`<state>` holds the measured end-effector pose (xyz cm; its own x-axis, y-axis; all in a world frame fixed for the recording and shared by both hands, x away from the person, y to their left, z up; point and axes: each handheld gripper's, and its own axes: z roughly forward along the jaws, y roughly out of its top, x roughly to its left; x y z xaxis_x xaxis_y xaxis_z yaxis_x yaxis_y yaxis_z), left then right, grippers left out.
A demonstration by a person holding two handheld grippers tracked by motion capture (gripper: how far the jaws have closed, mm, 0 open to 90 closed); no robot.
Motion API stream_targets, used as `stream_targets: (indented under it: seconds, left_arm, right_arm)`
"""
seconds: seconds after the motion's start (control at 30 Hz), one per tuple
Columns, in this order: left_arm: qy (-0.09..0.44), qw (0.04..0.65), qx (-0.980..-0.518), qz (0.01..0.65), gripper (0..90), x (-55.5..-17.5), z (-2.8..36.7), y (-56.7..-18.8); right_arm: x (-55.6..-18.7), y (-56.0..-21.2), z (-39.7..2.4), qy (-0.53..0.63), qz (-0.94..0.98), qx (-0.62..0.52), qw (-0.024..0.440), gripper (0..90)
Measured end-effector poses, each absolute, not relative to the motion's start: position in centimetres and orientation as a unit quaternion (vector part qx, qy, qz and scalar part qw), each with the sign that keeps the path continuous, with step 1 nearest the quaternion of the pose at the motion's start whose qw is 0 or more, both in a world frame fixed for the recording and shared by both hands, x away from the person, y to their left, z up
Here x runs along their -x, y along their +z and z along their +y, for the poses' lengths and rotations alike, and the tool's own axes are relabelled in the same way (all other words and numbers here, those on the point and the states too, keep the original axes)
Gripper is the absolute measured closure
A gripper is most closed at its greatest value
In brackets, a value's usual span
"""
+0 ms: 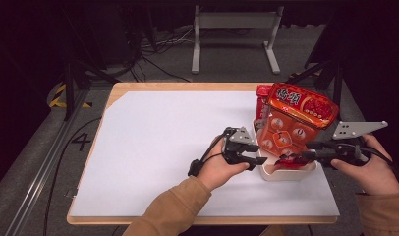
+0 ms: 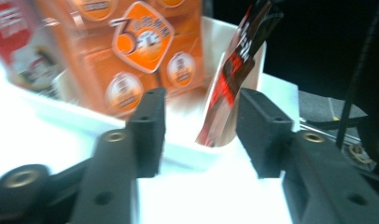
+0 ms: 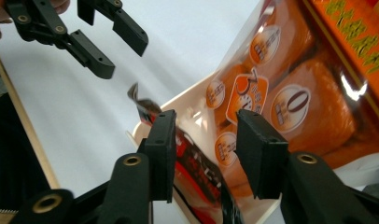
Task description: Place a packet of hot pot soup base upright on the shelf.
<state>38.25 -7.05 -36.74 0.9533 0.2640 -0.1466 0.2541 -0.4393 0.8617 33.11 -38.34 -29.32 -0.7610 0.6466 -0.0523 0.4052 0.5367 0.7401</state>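
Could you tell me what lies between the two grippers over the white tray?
In the high view, a red-and-black packet lies in the white tray between the left gripper and right gripper.

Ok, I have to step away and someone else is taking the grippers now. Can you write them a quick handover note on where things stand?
Left gripper: jaws open, nothing between them, at the near left edge of the white rectangular plastic bin.
Right gripper: jaws open, at the bin's near right, on either side of the small dark red foil sachet, pads not pressing it.
Things: the sachet stands at the near end of the bin. The large orange plastic snack bag leans upright in it, with the orange-red noodle packet resting on top.
Done: all three packets are in the bin.
Left: probably just backing both grippers clear.
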Motion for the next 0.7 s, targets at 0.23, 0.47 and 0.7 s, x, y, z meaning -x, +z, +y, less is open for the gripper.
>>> stream_targets:
  seconds: [0.23,0.47,0.7]
  left_arm:
    - [0.047,0.515,-0.837,0.181,36.4,-36.9,-1.9,-36.4]
    - [0.085,0.528,-0.815,0.222,30.5,-35.0,4.6,-35.7]
    - [0.117,0.529,-0.804,0.244,27.0,-33.1,8.7,-35.6]
  right_arm:
    - [-32.1,-28.7,-36.5,0.414,0.838,-0.302,0.188,44.4]
    - [-30.8,-29.5,-33.6,0.472,0.800,-0.305,0.211,41.3]
    - [-30.2,-31.0,-31.6,0.508,0.773,-0.309,0.222,37.3]
